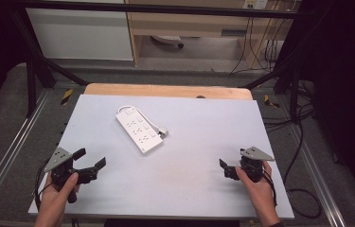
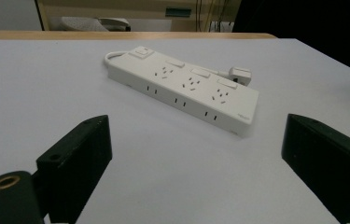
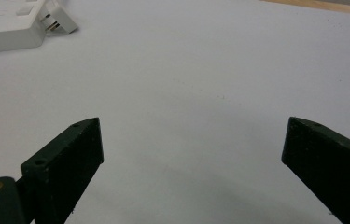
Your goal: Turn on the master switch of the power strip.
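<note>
The white plastic power strip (image 1: 138, 128) with three rows of sockets and rocker switches lies flat a little left of centre in the high view, set on a slant, on the pale grey table (image 1: 189, 189). Its short white cord loops out at the strip's upper end, and the white plug (image 1: 163, 131) rests on the table just beside the strip's right long edge.

The left gripper (image 1: 91, 159), at the lower left of the high view, stands with its jaws spread wide and nothing between them; in the left gripper view the strip sits ahead, between the two black jaws but well apart from them. The right gripper (image 1: 223, 169), at the lower right, is likewise wide open over bare table, with the plug and a corner of the strip at the upper left of the right gripper view.

The step in hand looks like the approach. It would go best with the left gripper coming in low across the strip's narrow width, to steady the body near one end. The right gripper could then take the plug by its flat sides, clear of the prongs, avoiding any tug on the cord.
</note>
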The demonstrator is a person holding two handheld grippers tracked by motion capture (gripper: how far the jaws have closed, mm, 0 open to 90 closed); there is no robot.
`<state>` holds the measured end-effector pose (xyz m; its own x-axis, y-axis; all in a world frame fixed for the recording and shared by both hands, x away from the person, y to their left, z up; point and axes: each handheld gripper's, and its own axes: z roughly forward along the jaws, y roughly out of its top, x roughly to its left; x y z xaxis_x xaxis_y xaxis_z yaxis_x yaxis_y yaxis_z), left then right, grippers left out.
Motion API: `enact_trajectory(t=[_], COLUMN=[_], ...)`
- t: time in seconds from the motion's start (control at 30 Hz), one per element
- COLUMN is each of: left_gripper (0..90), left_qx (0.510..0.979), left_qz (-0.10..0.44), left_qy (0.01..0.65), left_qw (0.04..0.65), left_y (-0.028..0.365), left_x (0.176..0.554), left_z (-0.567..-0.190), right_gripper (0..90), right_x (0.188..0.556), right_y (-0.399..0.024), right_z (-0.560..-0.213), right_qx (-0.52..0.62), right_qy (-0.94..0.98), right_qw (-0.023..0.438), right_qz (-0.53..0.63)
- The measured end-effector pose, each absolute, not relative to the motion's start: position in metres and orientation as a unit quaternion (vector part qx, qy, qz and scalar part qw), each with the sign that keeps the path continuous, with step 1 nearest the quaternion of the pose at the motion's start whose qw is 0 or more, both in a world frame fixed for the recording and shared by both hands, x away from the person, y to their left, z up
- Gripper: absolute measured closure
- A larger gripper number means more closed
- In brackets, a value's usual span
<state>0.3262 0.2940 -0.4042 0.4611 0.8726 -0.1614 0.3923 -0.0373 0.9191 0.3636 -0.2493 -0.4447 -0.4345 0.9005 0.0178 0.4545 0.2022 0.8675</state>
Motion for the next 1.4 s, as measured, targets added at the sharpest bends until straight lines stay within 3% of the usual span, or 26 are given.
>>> enact_trajectory(t=[1.4], left_gripper=[7.0], left_qx=[0.686], left_qz=[0.239], left_qy=[0.459], left_qw=[0.512], left_y=[0.255], left_x=[0.455], left_z=[-0.352], right_gripper=[4.3], right_x=[0.362], right_y=[-0.241], right_z=[-0.443], right_qx=[0.455], right_qy=[0.733], right_qw=[0.238], right_qz=[0.445])
